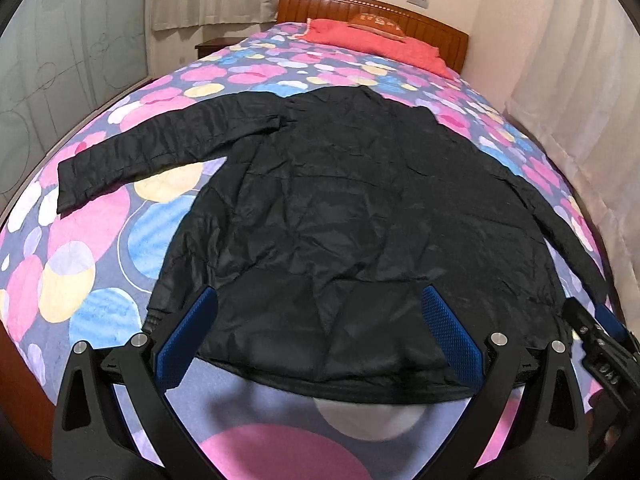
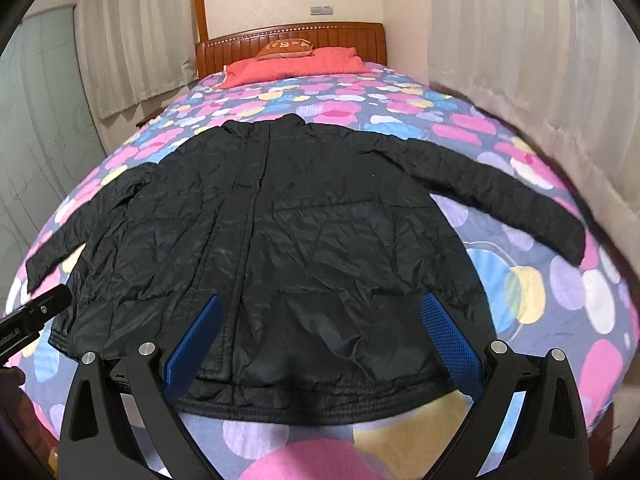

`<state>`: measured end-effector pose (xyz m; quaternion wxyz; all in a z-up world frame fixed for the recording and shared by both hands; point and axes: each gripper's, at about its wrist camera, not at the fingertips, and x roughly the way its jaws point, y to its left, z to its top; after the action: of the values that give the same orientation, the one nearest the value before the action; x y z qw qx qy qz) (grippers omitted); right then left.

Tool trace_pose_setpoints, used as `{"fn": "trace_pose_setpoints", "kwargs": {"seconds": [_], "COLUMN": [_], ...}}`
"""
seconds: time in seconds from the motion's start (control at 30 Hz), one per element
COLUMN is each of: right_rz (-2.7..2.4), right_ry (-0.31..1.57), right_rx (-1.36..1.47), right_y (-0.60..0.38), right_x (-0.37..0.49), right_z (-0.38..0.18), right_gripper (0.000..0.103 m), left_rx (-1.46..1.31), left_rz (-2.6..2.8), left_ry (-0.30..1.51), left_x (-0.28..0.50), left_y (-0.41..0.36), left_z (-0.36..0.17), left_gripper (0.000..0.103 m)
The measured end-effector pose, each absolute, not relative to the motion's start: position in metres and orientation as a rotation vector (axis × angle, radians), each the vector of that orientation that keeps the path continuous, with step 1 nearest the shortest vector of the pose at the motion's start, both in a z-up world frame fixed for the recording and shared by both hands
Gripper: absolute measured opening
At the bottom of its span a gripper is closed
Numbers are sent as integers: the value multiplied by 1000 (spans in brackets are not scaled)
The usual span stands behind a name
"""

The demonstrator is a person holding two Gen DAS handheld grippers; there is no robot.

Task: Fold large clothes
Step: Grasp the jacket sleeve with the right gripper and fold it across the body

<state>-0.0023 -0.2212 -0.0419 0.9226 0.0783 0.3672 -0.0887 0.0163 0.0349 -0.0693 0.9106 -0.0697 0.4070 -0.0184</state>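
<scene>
A large black puffer jacket (image 1: 340, 208) (image 2: 280, 232) lies flat on the bed, collar toward the headboard, hem nearest me, both sleeves spread out to the sides. My left gripper (image 1: 320, 300) hovers open above the hem, its blue pads (image 1: 452, 336) wide apart with nothing between them. My right gripper (image 2: 320, 308) hangs open the same way over the hem's right part, blue pads (image 2: 450, 336) spread. In the left wrist view the right gripper's black body (image 1: 600, 344) shows at the right edge; the left one (image 2: 32, 320) shows at the left edge of the right wrist view.
The bedspread (image 1: 80, 264) (image 2: 540, 304) has coloured circles. A red pillow (image 1: 376, 42) (image 2: 296, 66) lies by the wooden headboard (image 2: 340, 36). Curtains (image 2: 520, 60) hang close along the bed's right side; a glass door (image 1: 52, 60) stands on the left.
</scene>
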Motion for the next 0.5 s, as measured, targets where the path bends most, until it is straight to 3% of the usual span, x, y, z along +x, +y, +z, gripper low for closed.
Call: {"fn": "trace_pose_setpoints", "kwargs": {"seconds": [0.07, 0.1, 0.13, 0.17, 0.2, 0.27, 0.3, 0.33, 0.37, 0.43, 0.5], "right_rz": [-188, -186, -180, -180, -185, -190, -194, -209, -227, -269, -312], "right_ry": [746, 739, 734, 738, 751, 759, 757, 752, 747, 714, 672], "right_rx": [182, 197, 212, 222, 238, 281, 295, 313, 331, 402, 500], "right_y": [-231, -236, -240, -243, -249, -263, -269, -279, -289, -317, -352], "right_x": [0, 0, 1, 3, 7, 12, 14, 16, 18, 18, 15], "right_z": [-46, -47, -48, -49, -52, -57, -58, -60, -60, -63, -68], "right_gripper": [98, 97, 82, 55, 46, 45, 45, 48, 57, 68, 69], "left_rx": [-118, -115, -126, -148, -178, -196, -210, -221, -238, -262, -269], "left_rz": [-22, -12, 5, 8, 0, 20, 37, 51, 81, 124, 172], "left_ry": [845, 849, 858, 866, 871, 882, 874, 870, 859, 845, 848], "left_x": [24, 27, 30, 34, 37, 47, 50, 56, 62, 70, 81], "left_y": [36, 38, 41, 44, 48, 54, 57, 62, 69, 79, 91], "left_z": [-71, -72, -74, -75, -77, -80, -80, -80, -79, -79, -82], "left_gripper": [84, 64, 57, 56, 55, 56, 64, 85, 93, 95, 95]}}
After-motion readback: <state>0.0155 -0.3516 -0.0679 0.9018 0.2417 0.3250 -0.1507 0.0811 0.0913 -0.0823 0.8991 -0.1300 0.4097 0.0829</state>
